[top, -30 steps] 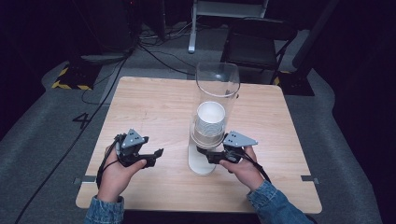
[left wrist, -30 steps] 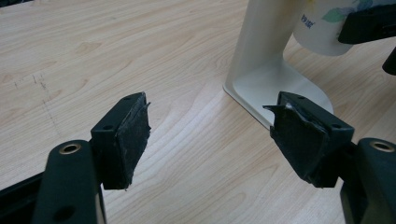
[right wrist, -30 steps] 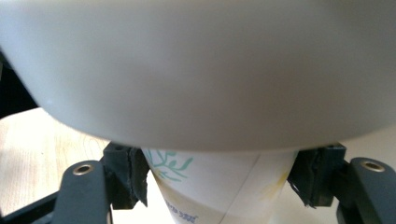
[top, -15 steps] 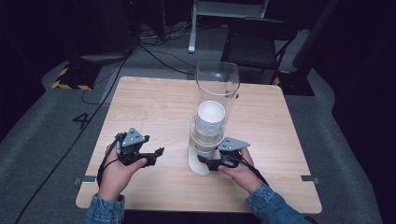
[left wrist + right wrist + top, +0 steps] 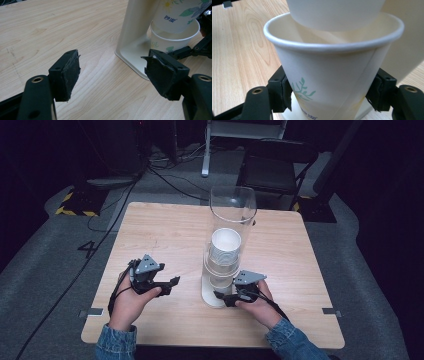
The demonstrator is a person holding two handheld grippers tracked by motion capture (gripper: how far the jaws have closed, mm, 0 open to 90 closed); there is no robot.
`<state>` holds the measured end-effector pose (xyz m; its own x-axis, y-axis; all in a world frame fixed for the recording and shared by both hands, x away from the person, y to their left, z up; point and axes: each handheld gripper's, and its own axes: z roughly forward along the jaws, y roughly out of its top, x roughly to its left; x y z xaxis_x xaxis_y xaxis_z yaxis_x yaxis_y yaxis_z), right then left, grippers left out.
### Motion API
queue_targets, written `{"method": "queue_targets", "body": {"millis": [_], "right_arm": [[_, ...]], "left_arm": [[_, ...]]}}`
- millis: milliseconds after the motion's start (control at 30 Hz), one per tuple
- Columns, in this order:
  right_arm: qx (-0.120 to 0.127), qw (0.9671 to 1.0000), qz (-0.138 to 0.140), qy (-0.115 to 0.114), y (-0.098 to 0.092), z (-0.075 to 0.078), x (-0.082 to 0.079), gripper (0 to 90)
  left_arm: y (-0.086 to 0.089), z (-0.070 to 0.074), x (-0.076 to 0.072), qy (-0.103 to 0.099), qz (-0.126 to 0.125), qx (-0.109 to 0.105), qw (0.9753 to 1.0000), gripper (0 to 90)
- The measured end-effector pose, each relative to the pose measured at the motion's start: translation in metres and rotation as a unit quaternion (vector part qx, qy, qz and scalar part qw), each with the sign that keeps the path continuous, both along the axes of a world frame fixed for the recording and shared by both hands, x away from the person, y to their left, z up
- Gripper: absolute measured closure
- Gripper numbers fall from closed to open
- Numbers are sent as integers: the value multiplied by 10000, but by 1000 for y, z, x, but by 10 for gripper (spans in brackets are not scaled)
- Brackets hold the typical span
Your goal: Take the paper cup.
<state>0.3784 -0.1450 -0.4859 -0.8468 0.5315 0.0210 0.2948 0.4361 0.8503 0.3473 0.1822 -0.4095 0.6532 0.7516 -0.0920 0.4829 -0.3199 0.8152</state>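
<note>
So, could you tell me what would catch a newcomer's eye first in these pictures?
A tall clear cup dispenser stands mid-table, a stack of paper cups inside it. At its foot the right tongs grip the lowest cup, which sits below the stack. The left tongs are open over bare wood to the dispenser's left.

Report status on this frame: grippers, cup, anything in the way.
Right gripper shut on the lowest paper cup, just below the dispenser stack. Left gripper open, holding nothing, over the table. Nothing in the way.
</note>
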Motion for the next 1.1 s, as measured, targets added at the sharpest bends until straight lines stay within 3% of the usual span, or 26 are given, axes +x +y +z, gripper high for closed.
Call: {"method": "queue_targets", "body": {"millis": [333,800,867,1100], "right_arm": [[-185,9997,-73,-122,-8,3,-7,322],[-394,9976,-495,-266,-46,16,-12,322],[-308,9971,-626,-313,-59,22,-9,322],[24,9951,-902,-415,-81,39,-4,321]], "left_arm": [[-10,-2,10,43,-142,-17,9999,278],[-29,-4,31,44,-390,39,9992,274],[-31,-5,33,122,-399,-30,9991,273],[-30,-7,34,99,-345,-1,9994,273]]}}
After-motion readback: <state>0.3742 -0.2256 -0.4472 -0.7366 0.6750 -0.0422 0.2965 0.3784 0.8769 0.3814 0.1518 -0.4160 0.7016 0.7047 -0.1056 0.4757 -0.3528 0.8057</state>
